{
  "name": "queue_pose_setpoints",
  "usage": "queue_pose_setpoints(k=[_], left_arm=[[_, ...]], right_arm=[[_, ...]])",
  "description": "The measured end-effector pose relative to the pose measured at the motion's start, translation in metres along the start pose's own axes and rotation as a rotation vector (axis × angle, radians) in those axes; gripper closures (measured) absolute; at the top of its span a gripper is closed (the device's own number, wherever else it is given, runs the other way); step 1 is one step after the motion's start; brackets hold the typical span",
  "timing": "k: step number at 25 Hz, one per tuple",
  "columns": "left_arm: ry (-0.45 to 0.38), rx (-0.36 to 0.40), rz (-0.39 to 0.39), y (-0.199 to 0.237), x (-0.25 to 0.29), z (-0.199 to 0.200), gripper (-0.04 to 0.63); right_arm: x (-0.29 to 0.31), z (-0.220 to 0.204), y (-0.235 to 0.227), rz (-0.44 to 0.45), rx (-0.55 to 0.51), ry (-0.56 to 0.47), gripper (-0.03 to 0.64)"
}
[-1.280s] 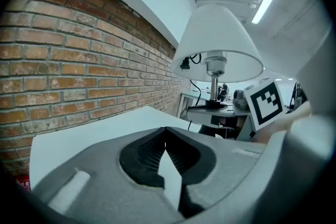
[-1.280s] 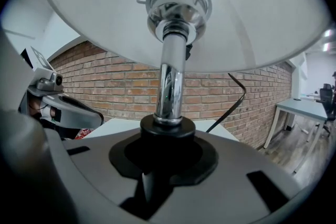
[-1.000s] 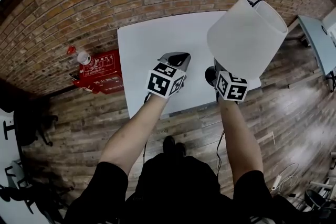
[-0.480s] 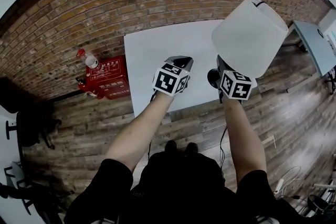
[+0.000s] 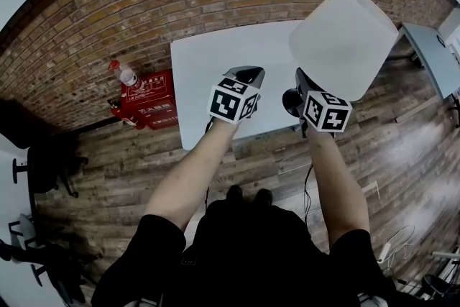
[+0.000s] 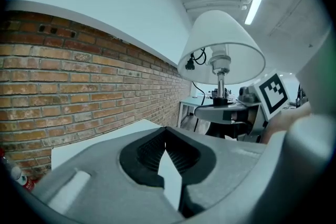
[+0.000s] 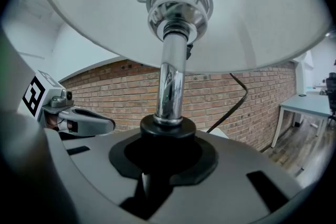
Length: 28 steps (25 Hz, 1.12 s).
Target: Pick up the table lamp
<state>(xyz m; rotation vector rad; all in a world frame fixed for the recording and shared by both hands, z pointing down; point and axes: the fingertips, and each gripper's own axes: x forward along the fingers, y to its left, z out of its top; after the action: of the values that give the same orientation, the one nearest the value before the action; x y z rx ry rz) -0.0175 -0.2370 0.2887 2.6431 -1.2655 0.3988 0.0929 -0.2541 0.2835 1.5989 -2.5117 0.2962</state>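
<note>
The table lamp (image 5: 345, 39) is off the white counter (image 5: 208, 68), in the upper right of the head view, carried by the right gripper (image 5: 297, 92). Its jaws are clamped on the black collar at the foot of the chrome stem (image 7: 170, 86), as the right gripper view shows at centre. The left gripper (image 5: 244, 75) hangs just beside it over the counter, with its jaws closed tip to tip on nothing. The lamp looks top-heavy in bulk rather than in weight. The wide white shade (image 7: 262, 13) is probably thin and light, and it would dent or tilt if squeezed, so it is no place to grip. The polished stem is stiff but likely slippery, so pads on it could slide or let the lamp swing. The dark collar low down is the better hold because it is matt, rigid and close to the heavier base, and the shade stays upright above it. The black cord (image 7: 237, 98) trails off to the right and could drag or snag. The left gripper, being free, could steady the lamp if it starts to lean.
</note>
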Motion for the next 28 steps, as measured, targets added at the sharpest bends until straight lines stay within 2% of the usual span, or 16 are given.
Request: queue_pose_setpoints(k=[8,18,28], left_arm=[[-0.010,0.004,0.037,-0.007,-0.002,0.008,0.589],[-0.002,-0.026,0.086,0.000,-0.005,-0.004,0.589],[0.000,-0.029,0.098,0.001,-0.003,-0.006,0.589]], right_arm=[[-0.018,0.005,-0.016,0.022,0.007,-0.018,0.526],[-0.021,0.004,-0.021,0.057,-0.004,-0.014,0.526],[-0.017,0.002,-0.020,0.076,0.004,-0.009,0.526]])
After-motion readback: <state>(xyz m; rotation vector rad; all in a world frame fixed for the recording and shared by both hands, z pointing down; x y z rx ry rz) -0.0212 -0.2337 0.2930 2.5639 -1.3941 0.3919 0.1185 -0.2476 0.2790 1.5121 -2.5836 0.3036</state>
